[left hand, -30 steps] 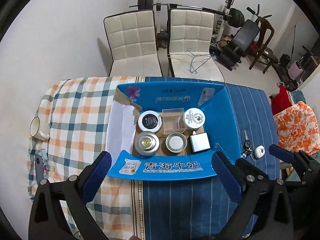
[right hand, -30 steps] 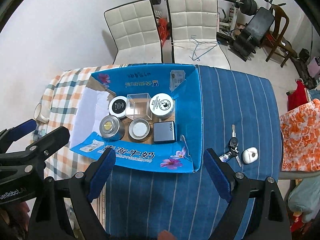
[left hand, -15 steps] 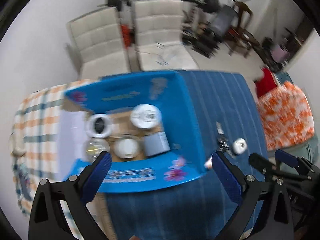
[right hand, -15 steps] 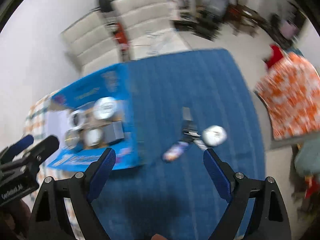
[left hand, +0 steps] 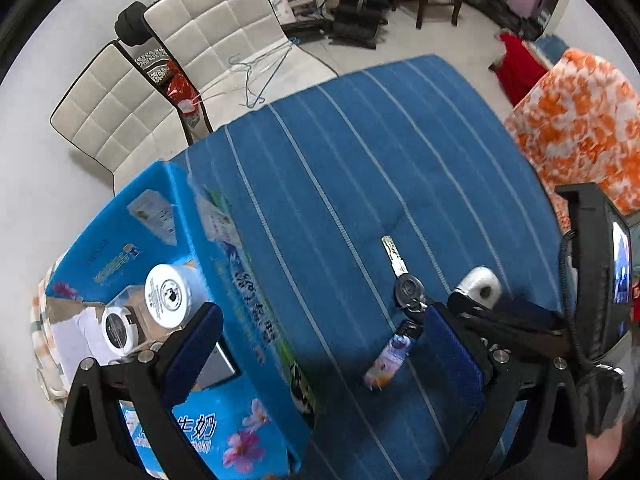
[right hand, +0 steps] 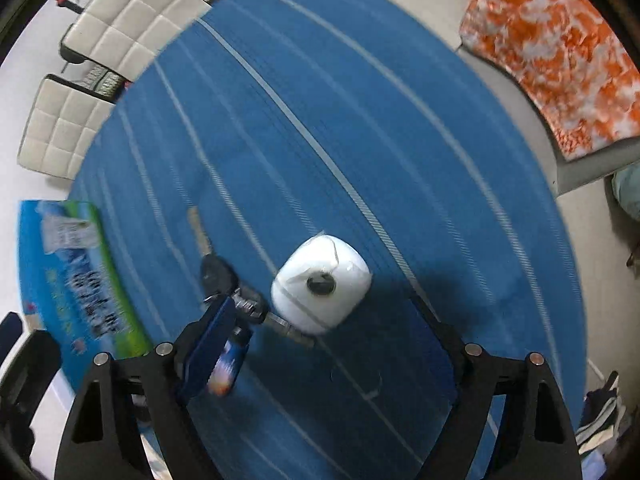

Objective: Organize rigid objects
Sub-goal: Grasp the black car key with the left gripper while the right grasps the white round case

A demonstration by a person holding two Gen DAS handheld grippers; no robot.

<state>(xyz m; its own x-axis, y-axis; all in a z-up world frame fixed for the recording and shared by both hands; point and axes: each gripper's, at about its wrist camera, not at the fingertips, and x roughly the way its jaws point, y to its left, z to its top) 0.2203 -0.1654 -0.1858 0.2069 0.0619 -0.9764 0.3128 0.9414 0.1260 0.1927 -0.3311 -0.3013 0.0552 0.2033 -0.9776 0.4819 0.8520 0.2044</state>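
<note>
1. Far left: blue box (left hand: 256, 320), flaps open, on the blue striped cloth (left hand: 360, 160). Inside it: white-lid jar (left hand: 170, 296), black-lid jar (left hand: 118, 326), a clear case between and behind them, and a grey block (left hand: 218, 364) partly hidden by a left gripper finger.
2. Left gripper (left hand: 320, 352): jaws spread wide, nothing between the pads; it hovers over the box's right wall and the cloth beside it.
3. Centre: key bunch (left hand: 404, 288) flat on the cloth, well right of the box; long key (left hand: 394, 256) points far, printed tag (left hand: 388, 360) lies near.
4. Just right of the keys: white fob (right hand: 320, 284), rounded, dark button on top, touching the key ring hardware.
5. Right gripper (right hand: 332, 344): jaws spread, empty, low over the fob; left finger (right hand: 208, 344) overlaps the tag. Fob sits between and just ahead of the fingers; contact not discernible.
6. Far right: orange-and-white cloth (right hand: 560, 48) off the table.
</note>
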